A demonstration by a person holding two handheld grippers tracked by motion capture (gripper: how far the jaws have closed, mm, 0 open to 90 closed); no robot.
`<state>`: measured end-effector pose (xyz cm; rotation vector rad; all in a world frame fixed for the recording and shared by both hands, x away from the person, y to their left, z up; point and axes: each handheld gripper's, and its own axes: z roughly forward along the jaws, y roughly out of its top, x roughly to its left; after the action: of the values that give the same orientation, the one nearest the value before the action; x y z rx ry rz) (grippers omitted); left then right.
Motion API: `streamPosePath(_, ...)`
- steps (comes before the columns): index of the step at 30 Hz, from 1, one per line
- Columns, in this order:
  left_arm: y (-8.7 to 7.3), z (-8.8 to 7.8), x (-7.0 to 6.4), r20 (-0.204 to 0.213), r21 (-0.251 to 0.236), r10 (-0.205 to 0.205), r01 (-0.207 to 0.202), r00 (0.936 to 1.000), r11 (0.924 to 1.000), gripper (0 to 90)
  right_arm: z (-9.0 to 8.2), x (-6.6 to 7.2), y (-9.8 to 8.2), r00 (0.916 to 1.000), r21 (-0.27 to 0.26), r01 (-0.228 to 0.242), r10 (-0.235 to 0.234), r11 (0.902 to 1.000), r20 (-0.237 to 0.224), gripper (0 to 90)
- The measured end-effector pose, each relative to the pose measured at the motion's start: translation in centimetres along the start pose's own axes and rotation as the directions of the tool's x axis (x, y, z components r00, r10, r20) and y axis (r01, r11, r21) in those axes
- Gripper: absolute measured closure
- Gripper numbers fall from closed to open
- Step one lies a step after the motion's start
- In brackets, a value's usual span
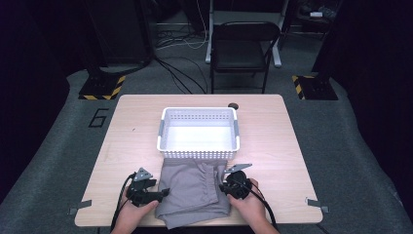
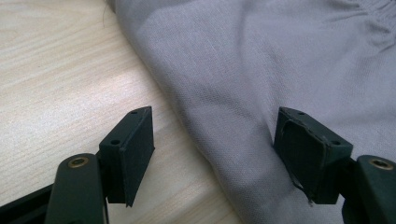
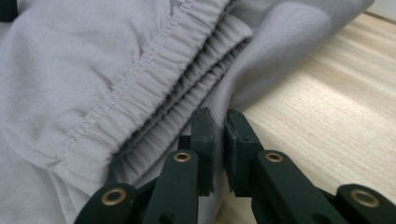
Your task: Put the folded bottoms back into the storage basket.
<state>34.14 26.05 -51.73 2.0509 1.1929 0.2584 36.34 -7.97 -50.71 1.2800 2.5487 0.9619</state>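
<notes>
Fingers [image 3: 205, 140] pinching shorts [image 3: 93, 70], grip unclear

our two hands come in from the bottom of the high view. our left hand [image 1: 130, 210] sits at the lower left and holds the left gripper [image 1: 163, 193], which points to the right of the frame. its two black jaws stand wide apart. our right hand [image 1: 251, 204] sits right of the bottom middle and holds the right gripper [image 1: 223, 186], which points to the left. its jaws are pulled almost together, with just a thin gap between them.
</notes>
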Motion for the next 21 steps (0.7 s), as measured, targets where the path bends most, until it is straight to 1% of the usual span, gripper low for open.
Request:
streamPosePath(1,0.0,0.0,0.0,-0.002,-0.003,-0.002,0.002,1.0000,1.0000,28.7,0.0,0.2,0.0,0.9999,0.000,0.003,-0.003,1.0000,0.013,83.7)
streamPosePath(2,0.0,0.1,0.0,-0.003,-0.011,-0.017,0.016,0.9999,0.9998,29.4,0.0,0.2,0.0,0.9996,0.001,0.022,-0.022,0.9998,0.018,83.7)
streamPosePath(4,0.1,0.2,-0.2,-0.001,-0.024,-0.036,0.036,0.9994,0.9991,29.8,0.0,0.3,0.0,0.9996,-0.003,0.017,-0.017,0.9998,0.021,83.7)
streamPosePath(5,0.2,0.1,-0.1,0.009,0.003,-0.009,0.009,0.9999,1.0000,29.7,0.0,0.3,0.0,0.9997,-0.002,0.017,-0.017,0.9999,0.018,83.7)
streamPosePath(6,0.2,0.3,-0.4,0.015,-0.006,-0.019,0.019,0.9997,0.9998,29.6,0.0,0.3,0.0,0.9997,-0.004,0.016,-0.016,0.9999,0.020,83.6)
streamPosePath(7,0.2,0.3,-0.5,0.017,-0.003,-0.008,0.008,0.9998,1.0000,29.4,0.0,0.2,0.0,0.9998,-0.005,0.011,-0.011,0.9999,0.016,83.5)
streamPosePath(9,0.3,0.5,-0.8,0.019,-0.005,0.000,0.000,0.9998,1.0000,29.2,0.0,0.2,0.0,0.9998,-0.005,0.012,-0.012,0.9999,0.016,83.2)
streamPosePath(10,0.3,0.6,-0.9,0.012,-0.006,0.012,-0.011,0.9999,0.9999,29.1,0.0,0.3,0.0,0.9998,-0.004,0.012,-0.012,0.9999,0.016,83.0)
streamPosePath(11,0.4,0.8,-1.0,0.009,-0.013,0.008,-0.007,0.9999,0.9999,29.0,0.0,0.3,0.0,0.9998,-0.005,0.012,-0.012,0.9999,0.018,82.5)
streamPosePath(12,0.5,0.7,-1.0,0.012,0.004,0.016,-0.016,0.9998,0.9999,28.7,0.0,0.3,-0.1,0.9997,-0.010,0.010,-0.010,0.9999,0.023,81.9)
streamPosePath(13,0.5,0.9,-1.2,0.001,-0.008,0.024,-0.024,0.9997,0.9997,28.4,0.0,0.3,-0.1,0.9996,-0.011,0.010,-0.010,0.9999,0.026,81.1)
streamPosePath(14,0.5,1.0,-1.3,-0.010,-0.008,0.034,-0.034,0.9994,0.9994,28.4,0.0,0.3,-0.1,0.9994,-0.012,0.015,-0.014,0.9998,0.032,79.3)
streamPosePath(15,0.5,1.1,-1.5,-0.018,-0.008,0.032,-0.032,0.9993,0.9995,28.5,0.0,0.3,-0.1,0.9992,-0.014,0.015,-0.014,0.9998,0.036,76.6)
streamPosePath(16,0.6,1.1,-1.6,-0.031,-0.003,0.050,-0.050,0.9983,0.9987,28.6,0.0,0.3,-0.1,0.9989,-0.015,0.013,-0.013,0.9998,0.045,73.8)
streamPosePath(17,0.6,1.1,-1.8,-0.044,0.013,0.067,-0.067,0.9968,0.9977,28.7,0.0,0.3,-0.1,0.9989,-0.015,0.006,-0.005,0.9999,0.046,73.0)
streamPosePath(18,0.6,1.2,-2.0,-0.058,0.014,0.077,-0.076,0.9953,0.9970,29.6,0.1,0.3,-0.1,0.9986,-0.017,0.013,-0.012,0.9998,0.052,72.4)
streamPosePath(20,0.7,1.3,-2.3,-0.068,0.021,0.096,-0.095,0.9930,0.9952,31.3,0.1,0.4,-0.1,0.9983,-0.021,0.013,-0.012,0.9997,0.058,72.3)
streamPosePath(21,0.8,1.4,-2.5,-0.076,0.021,0.092,-0.091,0.9928,0.9956,33.3,0.1,0.4,-0.1,0.9981,-0.021,0.019,-0.017,0.9996,0.059,72.2)
